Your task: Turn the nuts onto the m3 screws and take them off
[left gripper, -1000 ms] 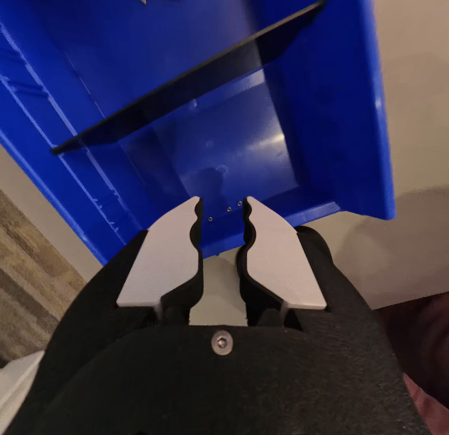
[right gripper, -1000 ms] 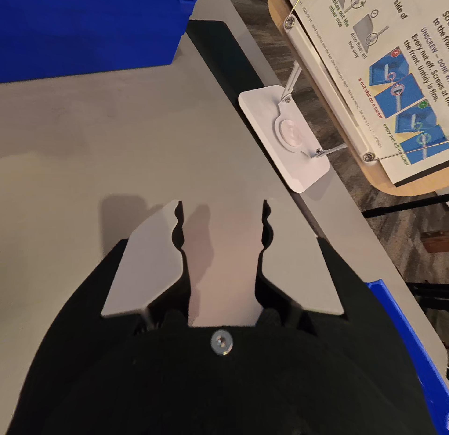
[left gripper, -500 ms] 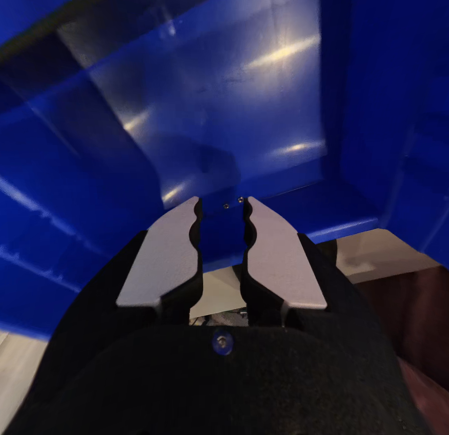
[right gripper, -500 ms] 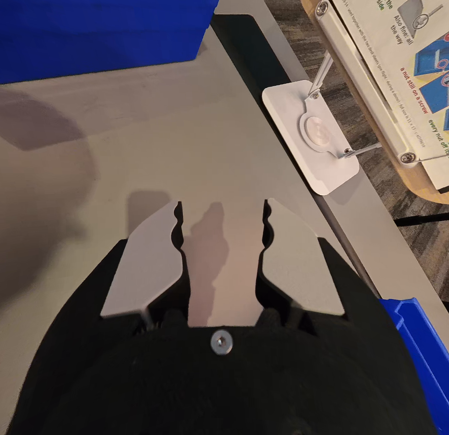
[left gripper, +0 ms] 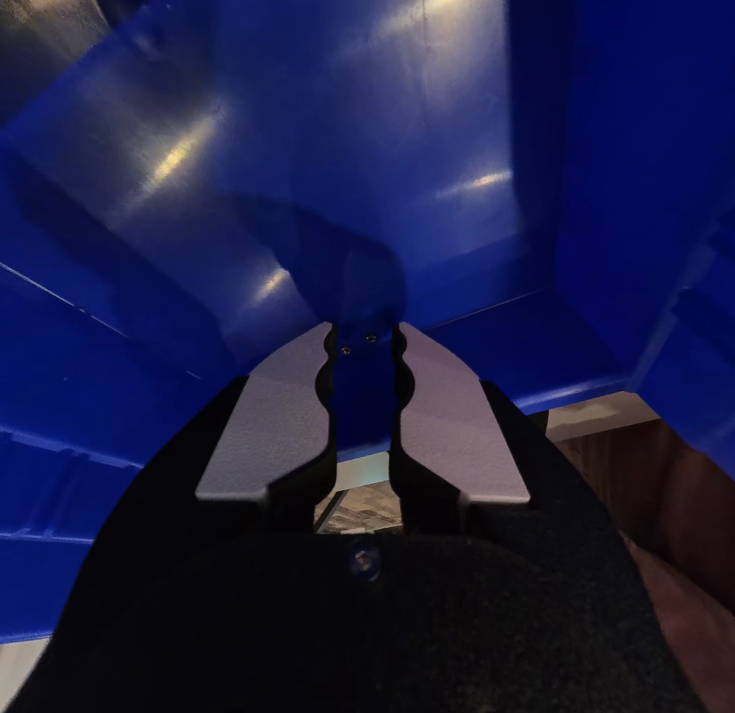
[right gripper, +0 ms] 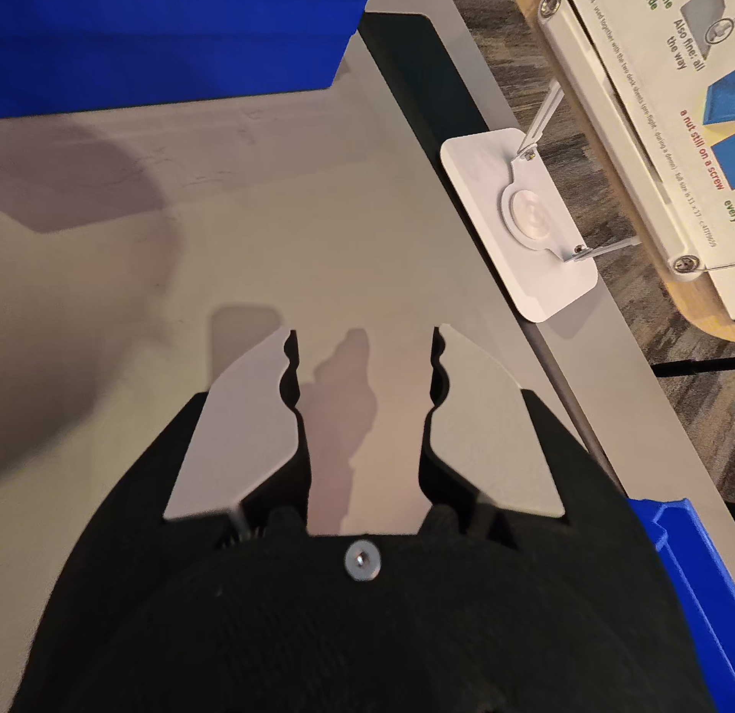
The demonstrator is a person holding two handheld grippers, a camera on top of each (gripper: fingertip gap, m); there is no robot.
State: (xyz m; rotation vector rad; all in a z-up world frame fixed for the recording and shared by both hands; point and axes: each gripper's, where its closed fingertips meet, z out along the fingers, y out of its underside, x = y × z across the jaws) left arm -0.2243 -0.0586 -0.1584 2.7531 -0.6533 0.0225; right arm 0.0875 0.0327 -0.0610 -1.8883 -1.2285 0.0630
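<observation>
In the left wrist view my left gripper (left gripper: pixel 362 330) is open and empty, low inside a blue bin (left gripper: pixel 318 137). Two small nuts lie on the bin floor between its fingertips: one (left gripper: pixel 345 350) by the left finger, the other (left gripper: pixel 371 338) near the middle of the gap. No screws show in this view. In the right wrist view my right gripper (right gripper: pixel 365 336) is open and empty above the bare grey table (right gripper: pixel 258 236). The blue bin's outer wall (right gripper: pixel 167 37) shows at the top left there.
A white flat holder with a round disc (right gripper: pixel 521 228) lies at the table's right edge. A wooden board with an instruction sheet (right gripper: pixel 644 109) stands beyond that edge. A second blue bin's corner (right gripper: pixel 700 566) is at the lower right. A black strip (right gripper: pixel 421 69) runs along the table's far right. Left tips to right tips: about 35 cm.
My left gripper has moved forward and down into the blue bin, so the nuts now lie between its fingertips. My right gripper has drifted left and away from the white holder.
</observation>
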